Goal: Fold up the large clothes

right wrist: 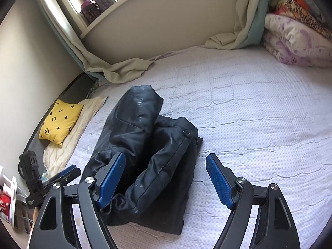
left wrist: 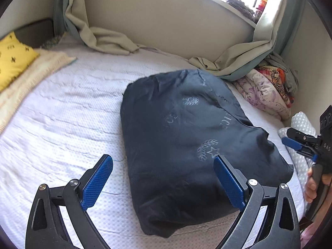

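A dark navy garment [left wrist: 197, 128] with pale embroidered emblems lies folded into a thick bundle on the white bedcover [left wrist: 62, 114]. My left gripper [left wrist: 162, 158] hovers over its near left corner, open wide, and its pads touch nothing. In the right wrist view the same garment [right wrist: 149, 155] shows its stacked folds and a button. My right gripper [right wrist: 166, 156] hangs above its near end, open, the pads clear of the cloth. At the right edge of the left wrist view, a hand [left wrist: 313, 184] holds the right gripper [left wrist: 287, 136]. The left gripper [right wrist: 64, 175] shows at the left of the right wrist view.
A yellow patterned pillow [right wrist: 60, 120] and a cream blanket [right wrist: 83, 120] lie at the bed's left end. Folded floral blankets [right wrist: 296, 41] are stacked in the far right corner. Curtains [left wrist: 99, 35] drape onto the bed along the wall. Jars [right wrist: 97, 6] stand on the windowsill.
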Motion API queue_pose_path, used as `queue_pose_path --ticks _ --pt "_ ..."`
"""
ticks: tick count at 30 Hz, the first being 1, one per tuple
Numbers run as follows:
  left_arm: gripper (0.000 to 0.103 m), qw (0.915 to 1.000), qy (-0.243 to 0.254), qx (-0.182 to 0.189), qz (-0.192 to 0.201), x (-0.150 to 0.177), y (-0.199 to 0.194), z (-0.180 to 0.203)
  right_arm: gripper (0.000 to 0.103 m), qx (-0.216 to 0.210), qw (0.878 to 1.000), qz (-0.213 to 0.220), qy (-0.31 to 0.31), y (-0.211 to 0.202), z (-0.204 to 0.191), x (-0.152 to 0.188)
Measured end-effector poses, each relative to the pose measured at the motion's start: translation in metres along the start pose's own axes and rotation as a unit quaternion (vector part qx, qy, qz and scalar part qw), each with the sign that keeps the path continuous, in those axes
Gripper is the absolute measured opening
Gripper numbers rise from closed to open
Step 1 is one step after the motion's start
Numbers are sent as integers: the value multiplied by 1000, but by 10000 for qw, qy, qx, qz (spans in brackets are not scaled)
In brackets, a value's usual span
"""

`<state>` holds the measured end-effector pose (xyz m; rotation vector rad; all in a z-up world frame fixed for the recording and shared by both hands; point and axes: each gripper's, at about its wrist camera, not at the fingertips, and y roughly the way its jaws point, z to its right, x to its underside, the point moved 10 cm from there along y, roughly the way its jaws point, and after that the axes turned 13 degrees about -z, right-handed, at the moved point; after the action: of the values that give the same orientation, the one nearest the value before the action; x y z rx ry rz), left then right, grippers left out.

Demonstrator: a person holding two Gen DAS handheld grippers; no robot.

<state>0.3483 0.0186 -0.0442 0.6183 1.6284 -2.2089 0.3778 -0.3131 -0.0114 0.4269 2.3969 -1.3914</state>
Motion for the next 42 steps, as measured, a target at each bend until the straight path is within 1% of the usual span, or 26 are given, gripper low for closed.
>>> queue_pose_path --ticks 3,5,7,10,11,12,14,16,20,22,24,27,29,32,34,38,42 --pt "99 9990 154 -407 135 2 -20 8 79 2 10000 54 -67 -10 -9 0" --pt "102 9972 294 -656 225 4 -33 16 80 135 9996 146 -192 -20 -17 1" --pt "102 9936 506 -938 381 12 -52 30 82 279 9987 260 -349 -29 -29 2" --pt "103 9881 771 -1186 611 28 -76 49 88 496 9959 478 -584 -47 -49 11" --pt "103 9866 820 -1242 675 34 -83 56 92 567 9945 563 -673 -53 -56 18" --pt "103 9853 856 -1277 746 43 -90 62 97 624 9933 625 -749 -57 -62 27" --pt "103 9855 867 -1262 738 59 -96 69 102 727 9914 673 -851 -62 -71 48" --pt "103 9865 825 -1225 706 74 -98 72 102 784 9913 574 -891 -61 -75 70" --pt "103 9894 706 -1145 554 104 -95 75 103 986 9912 246 -845 -49 -80 113" --pt "103 9904 676 -1104 493 117 -92 77 103 1197 9894 201 -802 -45 -79 128" --pt "103 9894 683 -1177 508 129 -94 79 103 1365 9871 201 -816 -43 -79 140" --pt "103 9839 727 -1526 579 139 -97 77 103 1555 9844 218 -798 -42 -78 152" --pt "103 9809 792 -1653 649 145 -100 78 103 1603 9836 227 -797 -42 -79 158" --pt "103 9817 745 -1592 727 153 -104 77 103 1650 9828 261 -786 -43 -80 165" --pt "103 9828 607 -1552 792 157 -107 73 103 1680 9824 280 -767 -43 -79 171" --pt "103 9867 459 -1361 756 161 -106 66 103 1623 9846 185 -623 -37 -75 182" --pt "103 9832 489 -1591 754 162 -103 63 103 1659 9843 162 -584 -34 -71 186"
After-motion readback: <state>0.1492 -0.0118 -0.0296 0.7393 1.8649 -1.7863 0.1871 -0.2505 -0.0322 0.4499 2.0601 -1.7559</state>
